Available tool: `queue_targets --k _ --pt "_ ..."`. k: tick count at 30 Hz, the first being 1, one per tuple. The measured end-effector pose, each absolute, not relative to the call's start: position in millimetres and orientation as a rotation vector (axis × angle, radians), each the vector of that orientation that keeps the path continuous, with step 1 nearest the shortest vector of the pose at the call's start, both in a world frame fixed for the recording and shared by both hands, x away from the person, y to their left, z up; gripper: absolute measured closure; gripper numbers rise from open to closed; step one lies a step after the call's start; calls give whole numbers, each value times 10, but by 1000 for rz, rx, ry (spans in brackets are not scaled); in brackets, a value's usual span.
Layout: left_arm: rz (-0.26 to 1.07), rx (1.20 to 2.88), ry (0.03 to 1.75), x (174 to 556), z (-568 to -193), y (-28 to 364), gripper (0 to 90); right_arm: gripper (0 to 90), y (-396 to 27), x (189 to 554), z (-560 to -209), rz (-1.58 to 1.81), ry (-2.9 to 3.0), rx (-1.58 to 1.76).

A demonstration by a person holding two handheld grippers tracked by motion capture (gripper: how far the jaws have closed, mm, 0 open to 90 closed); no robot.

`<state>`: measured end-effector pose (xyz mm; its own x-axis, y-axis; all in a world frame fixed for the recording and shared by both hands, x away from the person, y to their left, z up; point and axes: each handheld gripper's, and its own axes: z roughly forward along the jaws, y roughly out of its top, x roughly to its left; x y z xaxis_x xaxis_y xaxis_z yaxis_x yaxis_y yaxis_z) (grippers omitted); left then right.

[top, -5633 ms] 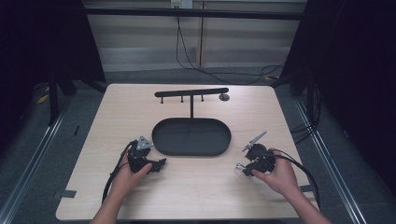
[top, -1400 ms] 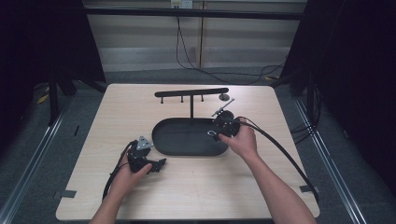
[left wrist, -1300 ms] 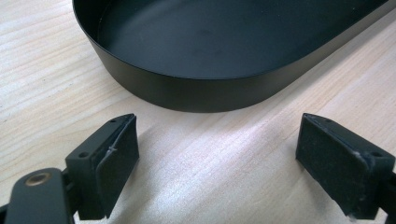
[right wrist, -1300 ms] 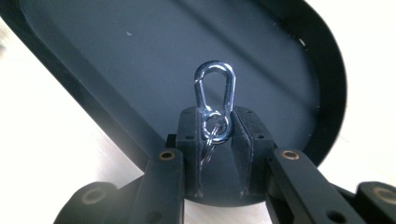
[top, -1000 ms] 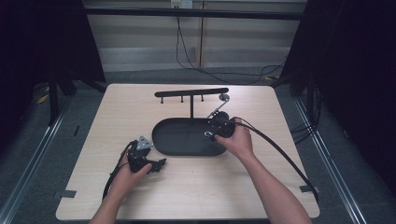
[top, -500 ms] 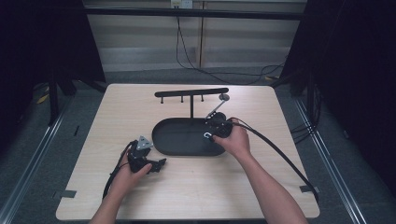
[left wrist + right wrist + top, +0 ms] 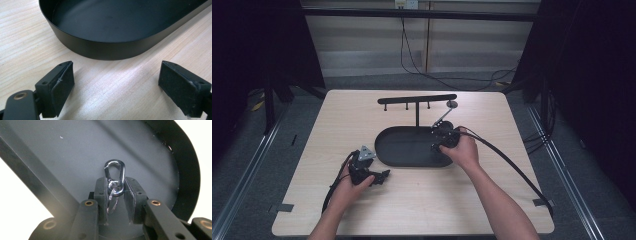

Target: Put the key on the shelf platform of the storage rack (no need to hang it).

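Right gripper (image 7: 115, 187) clamps a silver carabiner clip (image 7: 114, 176) between its pads, above the black tray (image 7: 75, 150).

Counter (image 7: 412, 210) is showing pale wood with fine straight grain and a smooth, faintly satin face, catching soft light in the left gripper view. Tray (image 7: 105, 50) is looking like black metal, matt inside, its outer wall giving a dull sheen; smooth throughout, a few pale specks on the floor. Clasp (image 7: 114, 170) is reading as polished metal, mirror-bright, chrome-like, with a ring (image 7: 113, 195) of thin shiny wire attached. Right claw (image 7: 115, 195) is showing matt black plastic with brass-coloured rivets; its pads (image 7: 131, 192) are looking rubbery and slightly rough. Left claw (image 7: 125, 85) is wearing the same dull black pads. Stand (image 7: 417, 99) is appearing matt black.
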<state>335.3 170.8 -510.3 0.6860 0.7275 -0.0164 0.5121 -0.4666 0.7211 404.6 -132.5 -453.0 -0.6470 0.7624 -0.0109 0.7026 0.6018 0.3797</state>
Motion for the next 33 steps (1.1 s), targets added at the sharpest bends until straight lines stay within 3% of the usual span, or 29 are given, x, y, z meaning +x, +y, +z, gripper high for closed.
queue_targets --k 33 --pt "383 2173 943 3354 -5102 1709 130 730 -1302 4093 -4611 527 2648 1207"
